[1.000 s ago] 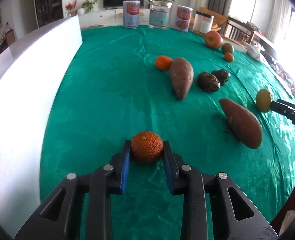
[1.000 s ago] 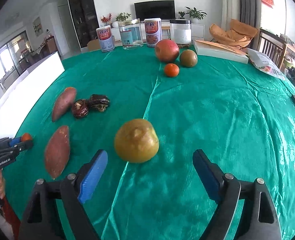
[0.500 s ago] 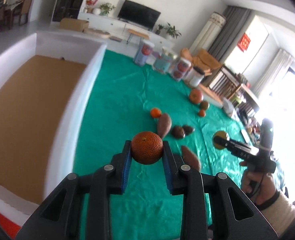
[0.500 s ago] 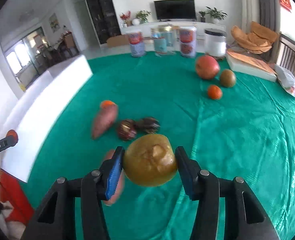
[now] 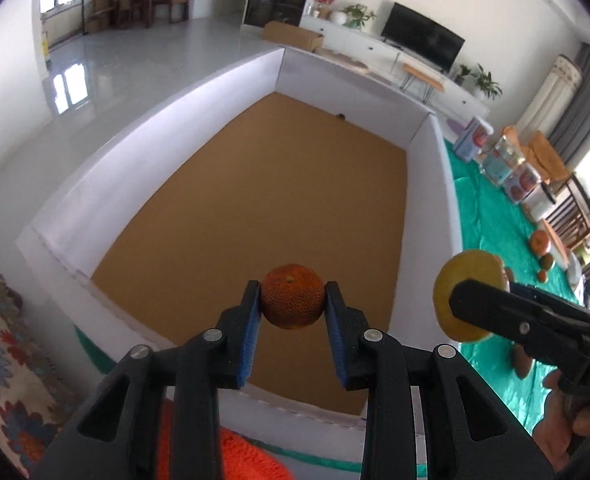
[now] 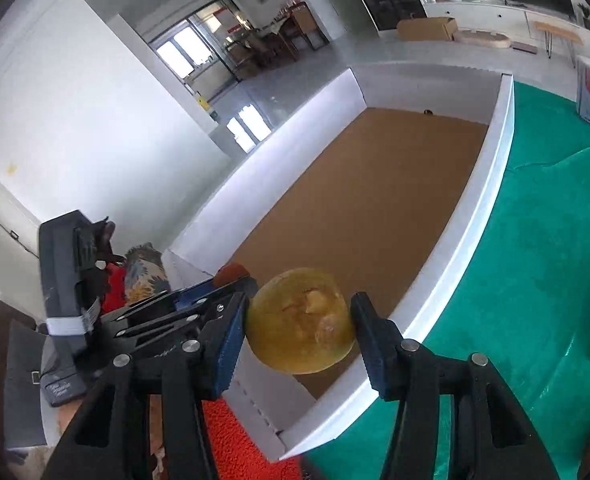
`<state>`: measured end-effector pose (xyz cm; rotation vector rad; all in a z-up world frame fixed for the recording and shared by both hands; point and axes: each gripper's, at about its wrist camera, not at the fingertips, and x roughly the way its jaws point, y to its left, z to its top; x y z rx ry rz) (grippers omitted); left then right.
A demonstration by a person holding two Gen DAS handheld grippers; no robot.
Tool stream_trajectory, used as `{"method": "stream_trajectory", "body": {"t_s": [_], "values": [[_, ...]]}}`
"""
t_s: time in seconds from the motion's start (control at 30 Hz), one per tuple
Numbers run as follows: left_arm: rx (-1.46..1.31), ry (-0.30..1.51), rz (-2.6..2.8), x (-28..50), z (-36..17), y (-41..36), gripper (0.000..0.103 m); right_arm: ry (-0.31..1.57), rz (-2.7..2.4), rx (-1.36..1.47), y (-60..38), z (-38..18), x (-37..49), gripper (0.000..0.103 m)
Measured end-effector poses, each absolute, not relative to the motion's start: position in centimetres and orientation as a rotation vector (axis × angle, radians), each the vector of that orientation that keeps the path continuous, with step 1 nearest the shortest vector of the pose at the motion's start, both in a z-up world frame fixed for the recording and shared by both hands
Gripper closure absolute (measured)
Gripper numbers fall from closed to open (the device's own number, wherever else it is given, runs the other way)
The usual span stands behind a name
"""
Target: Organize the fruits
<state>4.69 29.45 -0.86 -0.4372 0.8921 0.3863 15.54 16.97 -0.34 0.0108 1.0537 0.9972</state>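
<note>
Two claws hover over the white box (image 5: 435, 184): left claw (image 5: 293, 306) pinching the orange (image 5: 292, 295), its jaws just easing apart; right claw (image 6: 299, 326) pinching the yellow fruit (image 6: 301, 320). Next, I judge, release both inside.

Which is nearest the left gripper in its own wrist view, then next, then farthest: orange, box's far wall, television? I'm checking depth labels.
1. orange, between the left gripper pads.
2. box's far wall, beyond the brown floor.
3. television, at the room's back wall.

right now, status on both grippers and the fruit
Left gripper jaws just easing, orange between pads. Right gripper shut on yellow fruit. Both over box, nothing in the way.
</note>
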Motion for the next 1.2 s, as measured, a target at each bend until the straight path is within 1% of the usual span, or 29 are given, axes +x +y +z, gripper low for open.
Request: {"method": "stream_trajectory", "body": {"t_s": [0.03,0.07,0.1,0.13,0.2,0.27,0.33,0.43,0.53,0.6,0.7,0.73,0.77,0.8,0.83,1.03,1.13,1.17,1.2], "values": [[-0.436,0.891,0.397,4.6,-1.0,29.6,0.051,1.041,0.978,0.028,16.9,-0.3,15.9,0.048],[-0.430,0.883,0.407,4.6,-0.9,29.6,0.043,1.024,0.963,0.055,16.6,0.1,16.4,0.045],[-0.422,0.866,0.418,4.4,-0.7,29.6,0.032,1.001,0.957,0.090,15.8,0.8,16.6,0.040],[-0.413,0.852,0.427,4.5,-0.4,29.5,0.030,0.975,0.961,0.122,14.7,1.6,16.7,0.036],[-0.388,0.819,0.416,4.7,0.4,28.7,0.030,0.910,0.937,0.150,10.7,3.5,17.3,0.029],[-0.357,0.772,0.388,5.4,1.5,27.0,0.025,0.847,0.891,0.139,6.7,4.2,17.1,0.022],[-0.334,0.718,0.336,6.1,2.6,25.0,0.013,0.802,0.814,0.102,1.9,3.5,16.5,0.013],[-0.260,0.696,0.237,8.5,3.5,21.3,0.010,0.794,0.598,0.018,-6.7,0.2,16.0,0.010],[-0.094,0.685,0.229,11.4,2.8,17.6,0.009,0.807,0.305,-0.113,-15.7,-3.9,15.7,0.007],[-0.015,0.705,0.242,13.2,1.8,16.1,0.009,0.837,0.157,-0.114,-22.3,-5.7,15.8,0.007],[0.052,0.769,0.253,14.9,-0.5,14.7,0.009,0.842,0.013,-0.078,-28.8,-7.4,14.7,0.007],[0.074,0.792,0.270,15.1,-1.2,14.5,0.009,0.839,-0.019,-0.070,-30.0,-7.7,14.6,0.007],[0.107,0.807,0.287,15.1,-1.7,14.1,0.010,0.836,-0.045,-0.057,-31.0,-8.0,14.6,0.007],[0.138,0.814,0.296,15.1,-2.0,13.7,0.014,0.835,-0.062,-0.046,-31.8,-8.3,14.8,0.007],[0.161,0.817,0.307,14.8,-2.2,13.5,0.014,0.836,-0.075,-0.036,-32.1,-8.4,14.6,0.007],[0.115,0.810,0.324,12.7,-2.0,13.5,0.013,0.866,-0.078,0.020,-32.0,-10.0,16.6,0.007],[0.115,0.804,0.321,12.8,-2.0,13.1,0.012,0.915,-0.092,0.024,-31.8,-10.9,17.7,0.007],[0.114,0.798,0.317,12.9,-1.9,13.1,0.012,0.920,-0.093,0.030,-31.8,-11.0,17.6,0.006],[0.110,0.788,0.315,12.8,-1.8,13.1,0.012,0.929,-0.097,0.034,-31.8,-11.2,17.6,0.001]]}}
